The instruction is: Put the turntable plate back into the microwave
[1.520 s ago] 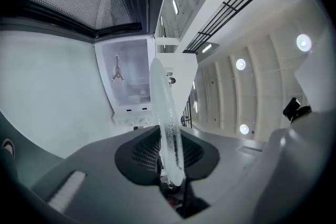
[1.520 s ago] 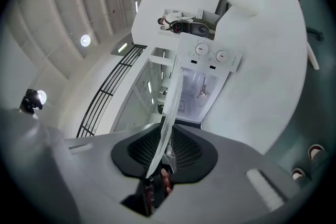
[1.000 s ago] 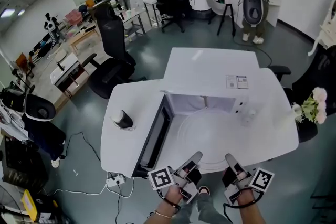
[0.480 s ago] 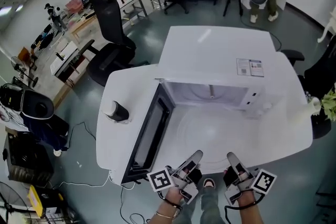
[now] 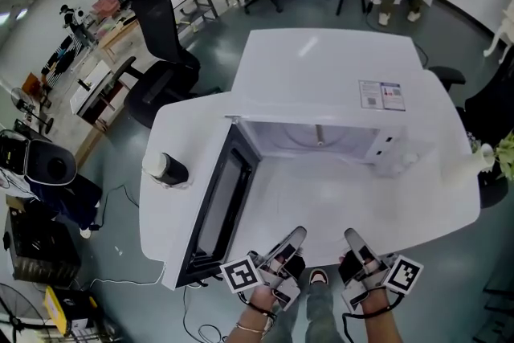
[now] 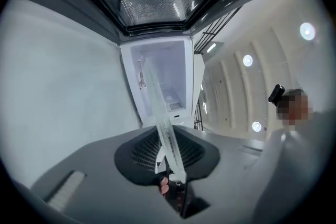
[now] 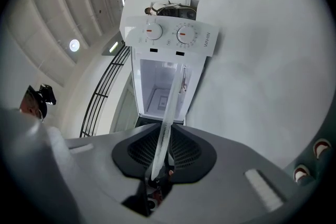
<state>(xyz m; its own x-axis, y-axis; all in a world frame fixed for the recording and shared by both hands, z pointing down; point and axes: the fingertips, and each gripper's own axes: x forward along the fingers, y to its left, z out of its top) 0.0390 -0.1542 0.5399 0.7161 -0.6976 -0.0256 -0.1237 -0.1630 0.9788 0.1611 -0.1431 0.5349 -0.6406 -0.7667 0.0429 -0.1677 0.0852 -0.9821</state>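
Grey office floor with black chairs (image 5: 161,28) and desks spreads behind a white surface (image 5: 438,213) that carries a white microwave (image 5: 321,76). Its door (image 5: 215,205) hangs open toward 9 o'clock, baring the pale cavity. At 9 o'clock of the door a dark container with a white cap (image 5: 165,168) stands on the surface, and at 3 o'clock, by the rim, I see pale flowers (image 5: 503,153).

Both my tools sit at 6 o'clock, pointing level toward the cavity at 12. The left tool (image 5: 291,241) pinches the near rim of the glass turntable plate (image 6: 160,113), which runs edge-on between its jaws. The right tool (image 5: 354,242) pinches the same rim just beside it. Its view shows the glass edge in front of the control panel (image 7: 168,34) and the open cavity.

The plate hangs before the opening. I cannot tell whether its far edge has entered, since the clear glass barely shows from above.
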